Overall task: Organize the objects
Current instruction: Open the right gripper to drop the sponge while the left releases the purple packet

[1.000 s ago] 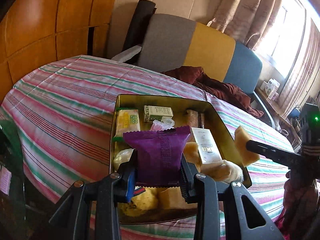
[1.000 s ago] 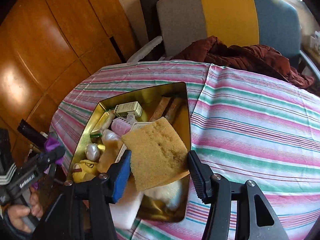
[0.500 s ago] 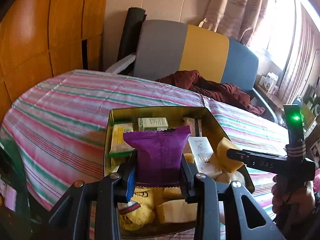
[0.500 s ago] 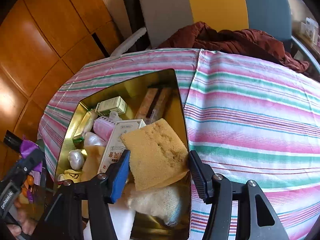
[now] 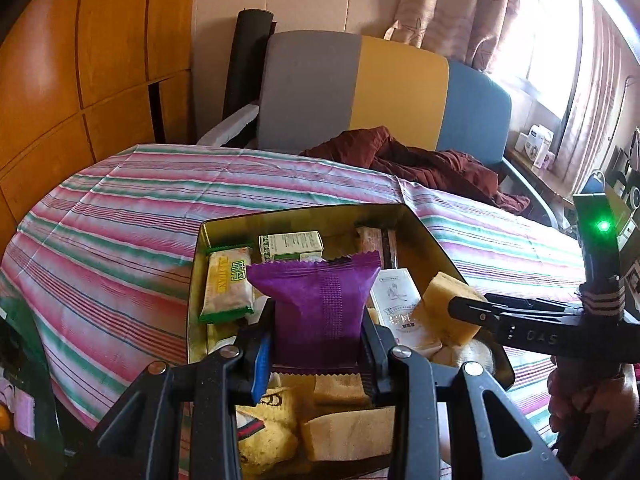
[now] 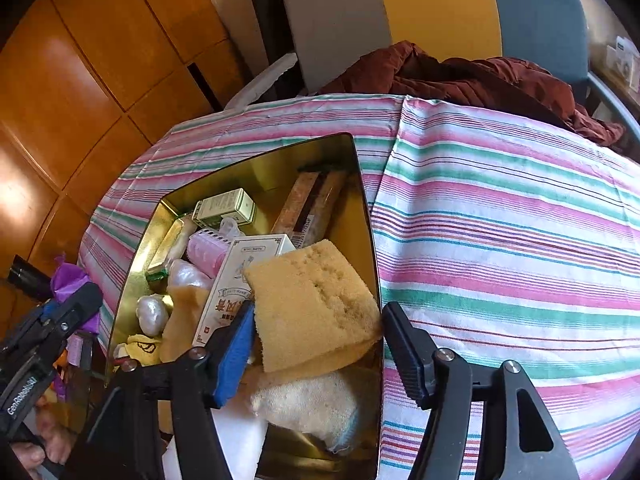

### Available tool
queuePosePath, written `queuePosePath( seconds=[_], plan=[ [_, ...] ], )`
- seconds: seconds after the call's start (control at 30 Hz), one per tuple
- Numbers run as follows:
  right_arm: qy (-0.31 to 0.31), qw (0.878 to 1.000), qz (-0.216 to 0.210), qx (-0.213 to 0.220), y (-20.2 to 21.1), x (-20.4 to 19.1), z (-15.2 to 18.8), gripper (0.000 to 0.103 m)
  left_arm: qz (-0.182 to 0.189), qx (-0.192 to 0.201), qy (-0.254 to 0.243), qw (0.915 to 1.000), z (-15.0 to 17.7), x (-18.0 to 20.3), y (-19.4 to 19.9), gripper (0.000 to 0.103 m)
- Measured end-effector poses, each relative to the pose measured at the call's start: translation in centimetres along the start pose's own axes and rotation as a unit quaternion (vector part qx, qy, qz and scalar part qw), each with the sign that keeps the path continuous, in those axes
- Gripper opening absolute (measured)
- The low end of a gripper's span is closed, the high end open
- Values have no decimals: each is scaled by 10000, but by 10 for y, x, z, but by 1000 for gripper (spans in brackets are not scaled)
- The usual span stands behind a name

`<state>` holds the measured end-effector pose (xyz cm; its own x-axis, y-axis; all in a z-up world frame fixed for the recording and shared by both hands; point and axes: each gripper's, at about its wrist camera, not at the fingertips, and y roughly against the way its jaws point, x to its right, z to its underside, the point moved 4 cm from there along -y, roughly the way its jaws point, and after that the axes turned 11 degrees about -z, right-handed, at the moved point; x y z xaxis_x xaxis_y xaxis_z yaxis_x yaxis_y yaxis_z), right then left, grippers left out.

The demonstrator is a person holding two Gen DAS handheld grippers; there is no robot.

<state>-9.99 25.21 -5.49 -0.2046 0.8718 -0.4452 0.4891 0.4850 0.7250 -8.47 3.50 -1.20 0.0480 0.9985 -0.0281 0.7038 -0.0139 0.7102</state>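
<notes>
Daylight floods in through the window [image 5: 560, 52], blowing out the curtains [image 5: 472, 12] beside it to white glare. The wood panelling [image 6: 48, 92] opposite the window carries a soft bright patch. Fisheye bending curves both views, with dark vignetted corners; everything else is sharp.

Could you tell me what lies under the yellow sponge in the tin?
The sponge rests on a white box and a cream fluffy thing; the tin floor beneath is hidden.

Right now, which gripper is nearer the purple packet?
Left. The left gripper clamps the purple packet; the right gripper is off beside it, straddling the sponge.
</notes>
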Motion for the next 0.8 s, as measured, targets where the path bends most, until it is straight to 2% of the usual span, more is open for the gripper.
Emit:
queuePosePath(
  seconds=[0.07,0.13,0.4,0.43,0.47,0.53,0.63,0.8],
  plan=[
    [-74,9999,-130,7,0,1,0,84,6,-33,6,10000,-1,0,-3,35],
    [-133,9997,-197,56,3,2,-1,91,19,-84,22,10000,-1,-1,-7,35],
    [-76,9993,-206,311,25,3,-1,94,319,-452,512,9971,-9,-16,-30,35],
    [61,9994,-165,311,26,1,0,90,335,-472,540,9969,-10,-17,-32,35],
    [195,9993,-148,291,26,-2,2,78,321,-470,532,9970,-12,-17,-34,35],
    [403,9988,-190,184,20,-10,5,62,340,-468,463,9973,-15,-15,-37,35],
    [538,9985,-106,45,7,-11,8,58,450,-520,386,9969,-22,-9,-44,35],
    [452,9988,-145,-151,-8,-3,11,54,431,-669,164,9967,-34,6,-66,35]
  ],
)
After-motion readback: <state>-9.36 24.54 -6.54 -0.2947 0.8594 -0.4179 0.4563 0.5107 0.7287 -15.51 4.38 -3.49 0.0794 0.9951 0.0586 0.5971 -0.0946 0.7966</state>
